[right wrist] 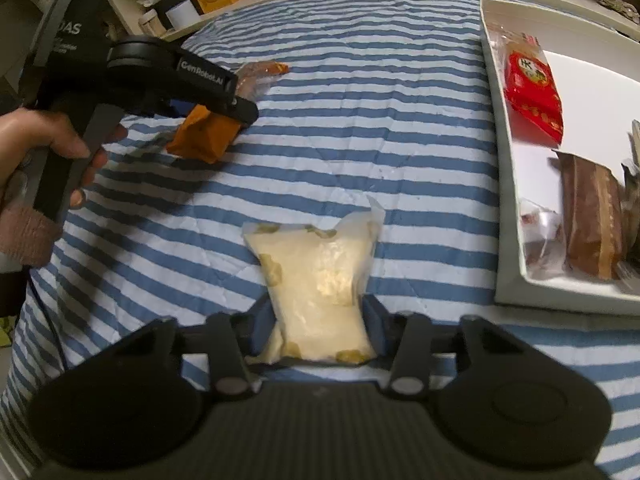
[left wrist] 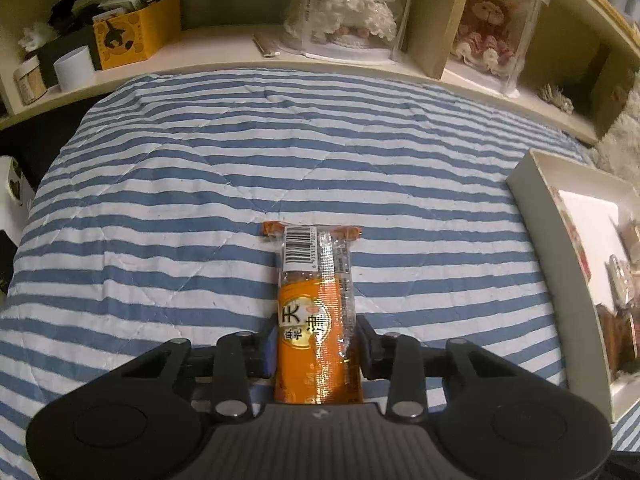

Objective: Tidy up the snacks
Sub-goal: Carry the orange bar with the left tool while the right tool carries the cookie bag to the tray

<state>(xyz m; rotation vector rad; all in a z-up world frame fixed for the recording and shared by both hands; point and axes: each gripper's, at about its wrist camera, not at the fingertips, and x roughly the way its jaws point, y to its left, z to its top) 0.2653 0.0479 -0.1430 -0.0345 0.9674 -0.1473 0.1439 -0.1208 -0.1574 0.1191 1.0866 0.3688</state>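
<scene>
My left gripper (left wrist: 316, 340) is shut on an orange snack packet (left wrist: 316, 304) with a barcode end, held over the striped bedspread (left wrist: 200, 184). It also shows in the right wrist view (right wrist: 208, 136), held by the left gripper (right wrist: 236, 108) at upper left. My right gripper (right wrist: 320, 320) is shut on a pale cream snack packet (right wrist: 320, 276). A white box (right wrist: 500, 184) at the right holds a red packet (right wrist: 532, 92), a brown packet (right wrist: 592, 224) and other snacks. Its wall shows in the left wrist view (left wrist: 560, 264).
Shelves (left wrist: 224, 52) behind the bed hold a yellow box (left wrist: 136, 32), a white cup (left wrist: 74, 68), a jar (left wrist: 30, 80) and boxed dolls (left wrist: 356, 4). A person's hand (right wrist: 48, 140) grips the left tool.
</scene>
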